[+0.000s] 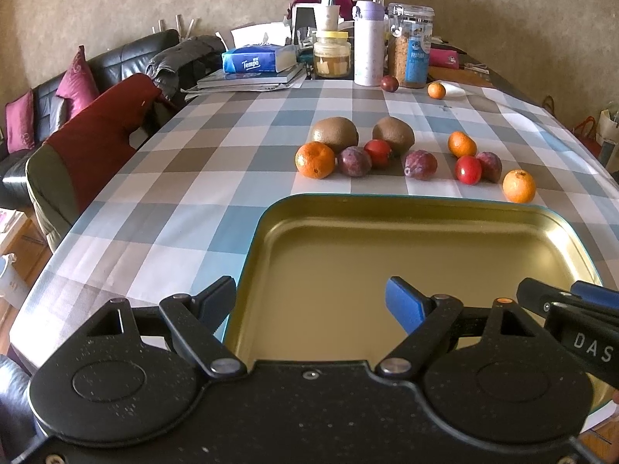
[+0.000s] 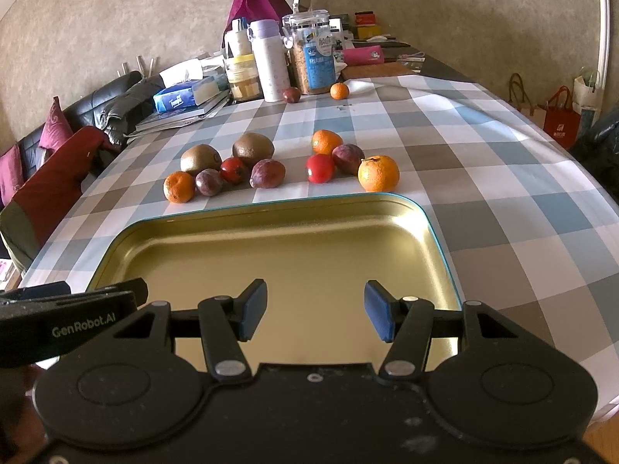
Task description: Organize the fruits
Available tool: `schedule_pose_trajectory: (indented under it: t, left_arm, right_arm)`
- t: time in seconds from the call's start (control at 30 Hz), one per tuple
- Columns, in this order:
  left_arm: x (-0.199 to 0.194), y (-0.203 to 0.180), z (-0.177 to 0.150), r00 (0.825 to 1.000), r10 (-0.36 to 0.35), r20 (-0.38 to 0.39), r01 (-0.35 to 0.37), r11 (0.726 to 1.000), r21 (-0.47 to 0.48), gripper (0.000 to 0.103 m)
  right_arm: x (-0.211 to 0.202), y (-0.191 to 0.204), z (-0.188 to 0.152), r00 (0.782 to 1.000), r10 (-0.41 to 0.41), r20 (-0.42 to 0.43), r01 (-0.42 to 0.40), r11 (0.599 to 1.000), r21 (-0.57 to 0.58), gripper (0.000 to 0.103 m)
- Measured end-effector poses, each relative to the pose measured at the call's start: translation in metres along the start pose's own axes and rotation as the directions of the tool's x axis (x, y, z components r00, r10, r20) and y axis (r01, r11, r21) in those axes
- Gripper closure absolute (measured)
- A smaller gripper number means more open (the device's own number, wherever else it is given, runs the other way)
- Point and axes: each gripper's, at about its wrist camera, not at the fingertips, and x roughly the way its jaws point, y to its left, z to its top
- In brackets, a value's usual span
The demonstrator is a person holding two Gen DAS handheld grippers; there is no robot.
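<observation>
A gold metal tray (image 1: 387, 208) (image 2: 271, 216) lies on the checked tablecloth, nothing in it. Beyond its far rim lie two kiwis (image 1: 335, 132) (image 2: 253, 147), several mandarins (image 1: 315, 160) (image 2: 378, 173), plums (image 1: 421, 164) (image 2: 267, 173) and red fruits (image 1: 468, 170) (image 2: 320, 168). One plum (image 1: 389, 83) and one mandarin (image 1: 436, 90) sit farther back by the jars. My left gripper (image 1: 311, 301) hovers open over the tray's near left edge. My right gripper (image 2: 315, 309) hovers open over the tray's near part. Both hold nothing.
At the table's far end stand a tissue box (image 1: 257, 60) on books, a jar (image 1: 332, 54), a white bottle (image 1: 369, 44) and a clear canister (image 1: 412, 46). A chair with a red cover (image 1: 96, 143) and a black sofa (image 1: 50, 92) are on the left. Shopping bags (image 2: 561, 110) stand on the right.
</observation>
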Motion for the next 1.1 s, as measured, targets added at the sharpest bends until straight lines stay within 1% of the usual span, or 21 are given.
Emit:
schedule_pose_trajectory:
  t: [0.73, 0.97, 1.03, 1.1]
  left_arm:
    - [-0.0007, -0.0003, 0.0000, 1.000, -0.004, 0.003, 0.004, 1.000, 0.009, 0.017]
    - [-0.0053, -0.0017, 0.0041, 0.999, 0.039, 0.013, -0.039, 0.999, 0.029, 0.017]
    - [-0.0060, -0.0026, 0.0053, 0.999, 0.039, 0.003, -0.039, 0.998, 0.041, 0.017]
    - [-0.0069, -0.0030, 0.0071, 1.000, 0.023, -0.014, -0.022, 0.998, 0.057, 0.017]
  right_arm:
    - [0.0011, -0.0014, -0.0010, 1.000, -0.009, -0.005, 0.009, 1.000, 0.007, 0.044]
    - [0.0015, -0.0005, 0.0020, 0.998, -0.054, 0.012, 0.055, 0.998, -0.036, 0.044]
    - [0.0006, -0.0005, 0.0028, 0.998, -0.062, 0.019, 0.063, 0.997, -0.050, 0.044]
    - [0.0008, 0.0003, 0.0049, 0.998, -0.063, 0.017, 0.064, 0.996, -0.070, 0.044]
